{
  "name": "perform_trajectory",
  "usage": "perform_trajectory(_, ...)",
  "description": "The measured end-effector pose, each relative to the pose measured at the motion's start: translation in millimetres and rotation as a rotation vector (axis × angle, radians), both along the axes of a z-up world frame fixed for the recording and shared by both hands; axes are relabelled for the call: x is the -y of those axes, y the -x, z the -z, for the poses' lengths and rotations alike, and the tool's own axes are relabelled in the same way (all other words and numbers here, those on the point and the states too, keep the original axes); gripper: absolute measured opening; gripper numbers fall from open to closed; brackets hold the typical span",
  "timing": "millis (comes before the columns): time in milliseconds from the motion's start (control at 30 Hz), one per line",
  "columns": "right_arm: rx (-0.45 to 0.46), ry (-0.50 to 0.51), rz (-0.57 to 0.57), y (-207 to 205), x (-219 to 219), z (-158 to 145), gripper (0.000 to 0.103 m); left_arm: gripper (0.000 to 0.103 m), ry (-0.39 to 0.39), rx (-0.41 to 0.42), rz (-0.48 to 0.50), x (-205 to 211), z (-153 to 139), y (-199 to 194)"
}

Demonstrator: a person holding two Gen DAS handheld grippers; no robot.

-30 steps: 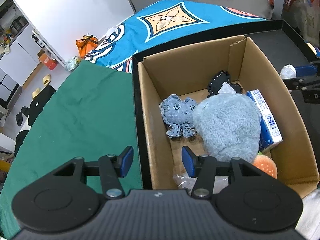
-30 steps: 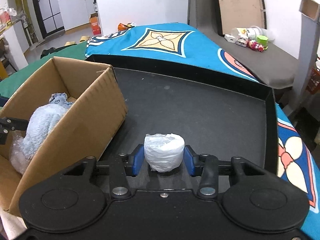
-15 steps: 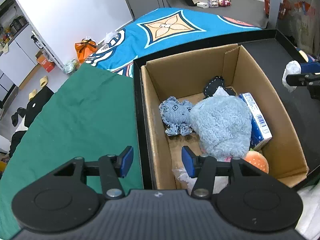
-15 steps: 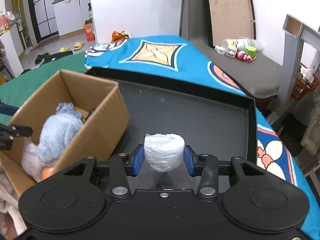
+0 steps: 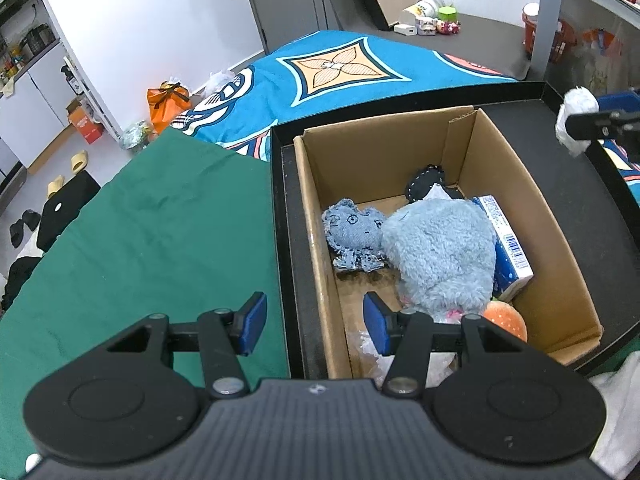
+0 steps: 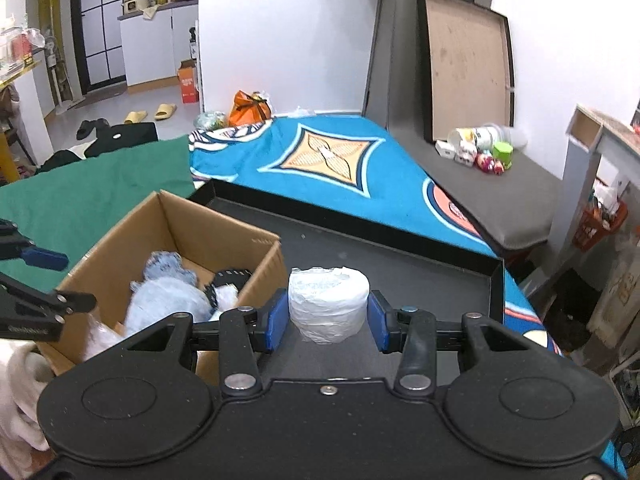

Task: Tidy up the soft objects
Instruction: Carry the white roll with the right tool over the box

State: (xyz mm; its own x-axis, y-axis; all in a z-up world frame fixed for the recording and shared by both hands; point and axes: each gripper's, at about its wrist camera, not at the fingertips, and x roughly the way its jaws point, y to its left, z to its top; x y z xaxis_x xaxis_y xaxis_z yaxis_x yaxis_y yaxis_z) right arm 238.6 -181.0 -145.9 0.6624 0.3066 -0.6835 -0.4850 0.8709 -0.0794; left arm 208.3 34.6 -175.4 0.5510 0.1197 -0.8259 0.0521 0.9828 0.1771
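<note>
Right gripper (image 6: pixel 327 320) tilted forward and down, blue pads (image 6: pixel 276 321) clamped on both sides of a white plastic-wrapped roll (image 6: pixel 328 303), held clear of the surface below. Left gripper (image 5: pixel 314 322) also angled down, jaws parted with nothing between the pads (image 5: pixel 376 323). In the left wrist view the right gripper (image 5: pixel 576 122) sits at the far right edge, well apart from the left.

The right gripper (image 6: pixel 328 322) clamps a white wrapped roll (image 6: pixel 328 304) above the black tray (image 6: pixel 420 280); the cardboard box (image 6: pixel 256 268) of soft toys sits at nine o'clock.
</note>
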Motion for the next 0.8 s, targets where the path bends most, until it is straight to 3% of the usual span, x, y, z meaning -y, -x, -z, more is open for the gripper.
perform_trajectory(433, 0.043, 0.003, -0.055, 21.0, -37.0, -21.4, 0.042, 0.046, 0.074, 0.004, 0.038, -6.7, 2.7, 13.3)
perform_trajectory(800, 0.043, 0.02, -0.127, 35.3, -70.4, -27.0, 0.042, 0.027, 0.134, 0.004, 0.066, -12.3, 6.8, 21.3)
